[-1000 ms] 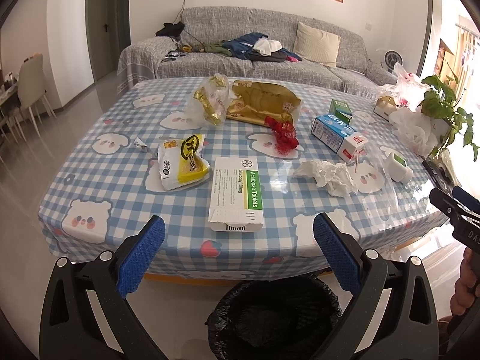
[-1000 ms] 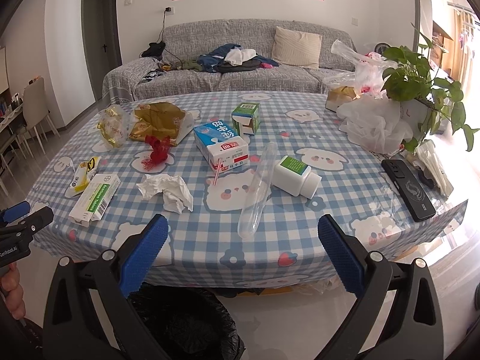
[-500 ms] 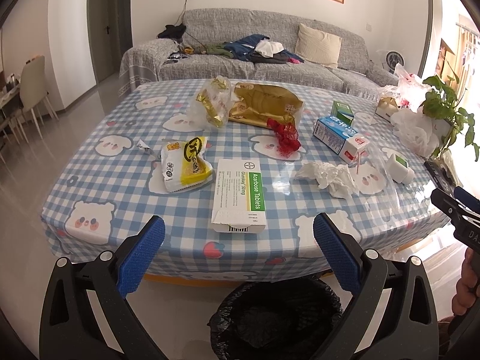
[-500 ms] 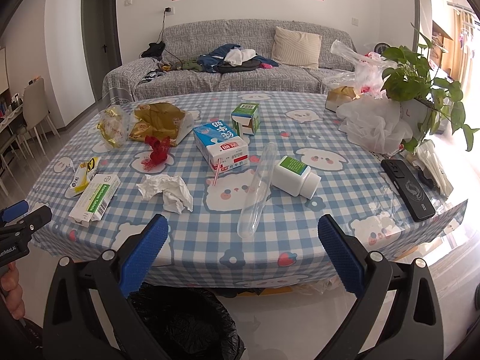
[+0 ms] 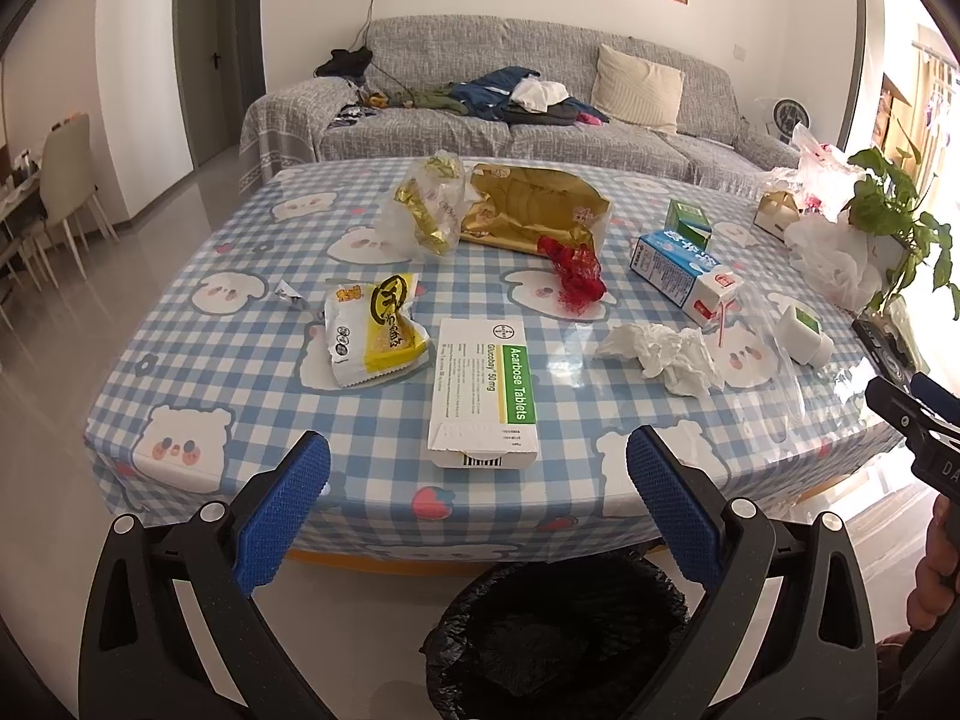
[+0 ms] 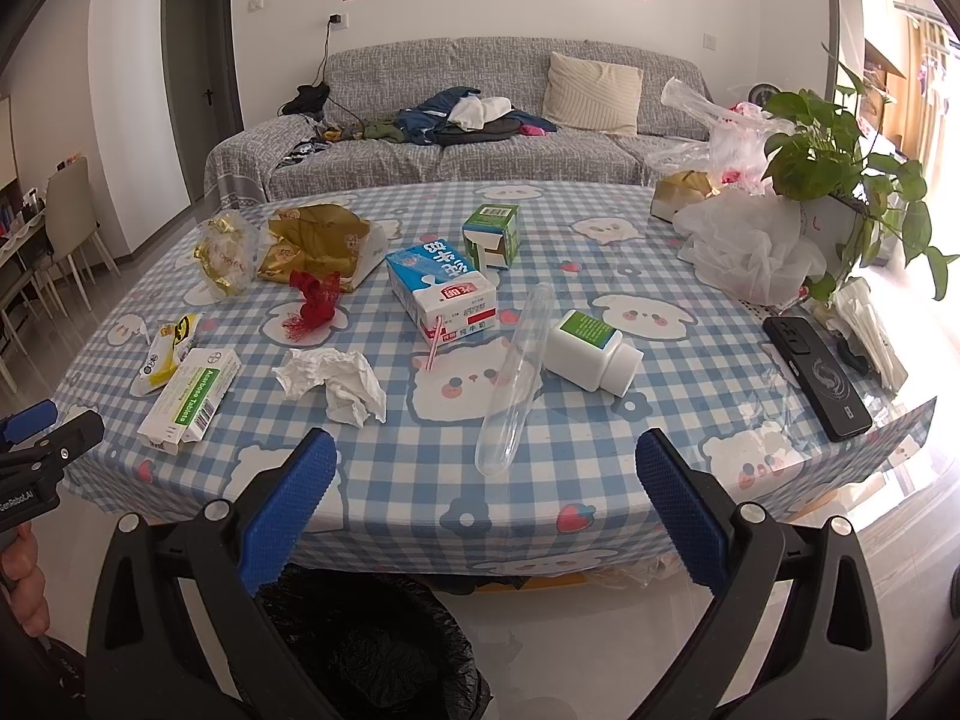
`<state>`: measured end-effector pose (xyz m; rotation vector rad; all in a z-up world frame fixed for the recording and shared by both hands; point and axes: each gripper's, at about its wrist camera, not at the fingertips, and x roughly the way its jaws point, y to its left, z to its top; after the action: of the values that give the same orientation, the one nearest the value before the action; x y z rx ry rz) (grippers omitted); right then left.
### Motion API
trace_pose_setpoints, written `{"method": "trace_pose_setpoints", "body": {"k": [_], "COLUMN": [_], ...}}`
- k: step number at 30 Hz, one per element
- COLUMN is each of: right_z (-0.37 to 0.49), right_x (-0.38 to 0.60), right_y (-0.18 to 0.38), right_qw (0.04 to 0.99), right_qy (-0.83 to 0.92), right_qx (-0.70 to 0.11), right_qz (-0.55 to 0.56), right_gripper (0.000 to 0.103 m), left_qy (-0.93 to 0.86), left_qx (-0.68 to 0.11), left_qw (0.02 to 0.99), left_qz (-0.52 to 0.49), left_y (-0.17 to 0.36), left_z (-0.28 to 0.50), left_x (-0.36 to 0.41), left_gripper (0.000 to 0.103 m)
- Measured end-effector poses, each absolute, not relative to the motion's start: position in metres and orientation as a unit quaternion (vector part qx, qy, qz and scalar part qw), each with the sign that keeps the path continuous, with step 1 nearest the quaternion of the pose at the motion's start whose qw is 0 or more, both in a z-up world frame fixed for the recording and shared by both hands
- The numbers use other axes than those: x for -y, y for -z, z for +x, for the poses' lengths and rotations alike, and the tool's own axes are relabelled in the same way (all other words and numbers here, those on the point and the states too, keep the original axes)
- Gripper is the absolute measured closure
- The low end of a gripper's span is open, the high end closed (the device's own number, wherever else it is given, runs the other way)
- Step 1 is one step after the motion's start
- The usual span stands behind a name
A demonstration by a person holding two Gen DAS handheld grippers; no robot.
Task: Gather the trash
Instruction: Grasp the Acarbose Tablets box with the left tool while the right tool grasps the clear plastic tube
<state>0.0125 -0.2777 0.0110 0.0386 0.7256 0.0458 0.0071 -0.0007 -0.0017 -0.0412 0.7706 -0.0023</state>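
Note:
Trash lies on a blue checked table (image 5: 198, 384): a white and green tablet box (image 5: 483, 391), a yellow snack wrapper (image 5: 372, 330), crumpled tissue (image 5: 666, 354), red netting (image 5: 573, 270), a gold bag (image 5: 528, 210) and a milk carton (image 5: 684, 276). A bin with a black liner (image 5: 558, 636) stands on the floor below the near table edge. My left gripper (image 5: 477, 498) is open and empty, above the bin and in front of the tablet box. My right gripper (image 6: 486, 504) is open and empty, in front of a clear plastic tube (image 6: 516, 378) and a white bottle (image 6: 591, 351).
A black phone (image 6: 819, 378) lies near the table's right edge, beside a potted plant (image 6: 840, 156) and white plastic bags (image 6: 750, 246). A small green carton (image 6: 492, 234) stands behind the milk carton (image 6: 444, 294). A grey sofa (image 6: 480, 144) is beyond the table.
The left wrist view has shifted slightly, so the table sits a little farther right and lower. The right gripper has not moved. Both stay open.

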Motion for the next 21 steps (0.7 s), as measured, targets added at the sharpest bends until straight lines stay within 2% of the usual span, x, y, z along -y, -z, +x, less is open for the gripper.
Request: {"method": "trace_pose_setpoints", "body": {"k": [2,5,12,21], "right_z": [0.018,0.030,0.061,0.097], "right_x": [0.276,0.273,0.273,0.273], "right_y": [-0.007,0.000,0.020,0.044], "right_qw": [0.933,0.928,0.917,0.899], "right_qy": [-0.023,-0.027,-0.020,-0.011], "right_qx": [-0.359,-0.371,-0.399,-0.437], "right_qz": [0.016,0.014,0.017,0.025], "right_gripper": [0.007,0.014,0.021,0.032], "left_qy": [-0.001,-0.004,-0.008,-0.010], "left_qx": [-0.380,-0.389,-0.411,-0.444], "left_qw": [0.925,0.921,0.912,0.896], "left_qz": [-0.018,-0.014,-0.008,-0.004], "left_y": [0.005,0.013,0.031,0.054], "left_z": [0.013,0.026,0.055,0.092], "left_x": [0.000,-0.001,0.001,0.005], "left_gripper": [0.006,0.006,0.007,0.014]}}
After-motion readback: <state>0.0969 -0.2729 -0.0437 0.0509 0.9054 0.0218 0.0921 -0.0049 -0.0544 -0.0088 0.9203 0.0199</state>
